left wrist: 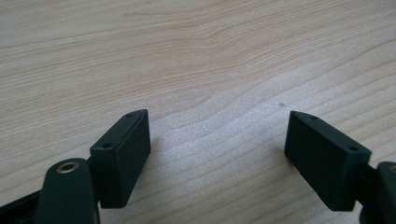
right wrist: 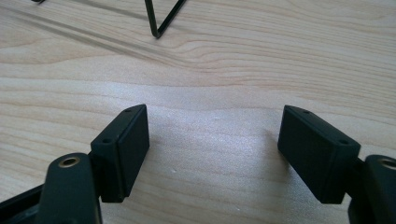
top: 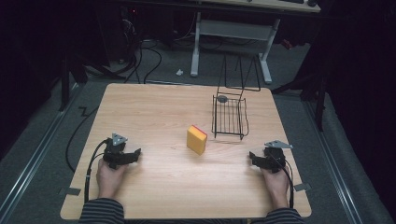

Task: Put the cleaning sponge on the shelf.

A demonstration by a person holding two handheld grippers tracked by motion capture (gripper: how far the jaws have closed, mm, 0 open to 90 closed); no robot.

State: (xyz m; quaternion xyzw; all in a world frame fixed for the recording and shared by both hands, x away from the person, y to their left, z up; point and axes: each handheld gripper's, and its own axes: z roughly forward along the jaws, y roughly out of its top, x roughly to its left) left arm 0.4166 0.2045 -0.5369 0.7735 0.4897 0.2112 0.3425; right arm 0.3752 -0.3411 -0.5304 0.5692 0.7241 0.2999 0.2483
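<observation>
A yellow sponge [top: 197, 139] with a red top edge stands on the wooden table [top: 154, 107] near its middle. Just right of it and farther back sits a black wire basket [top: 229, 115] with a small grey round thing [top: 222, 98] at its far left corner. My left gripper [top: 134, 155] rests on the table at the near left, held by a hand, its jaws open over bare wood [left wrist: 217, 121]. At the near right my right gripper [top: 252, 157] lies open too, with nothing between its jaws [right wrist: 212, 112]. A wire foot of the basket [right wrist: 158, 25] shows ahead of it.
Bare wood lies between the two grippers and the sponge. Beyond the far edge stand a white desk frame [top: 196, 42] and loose cables [top: 149, 56] on the grey floor. A thin wire frame [top: 239, 74] rises behind the basket.
</observation>
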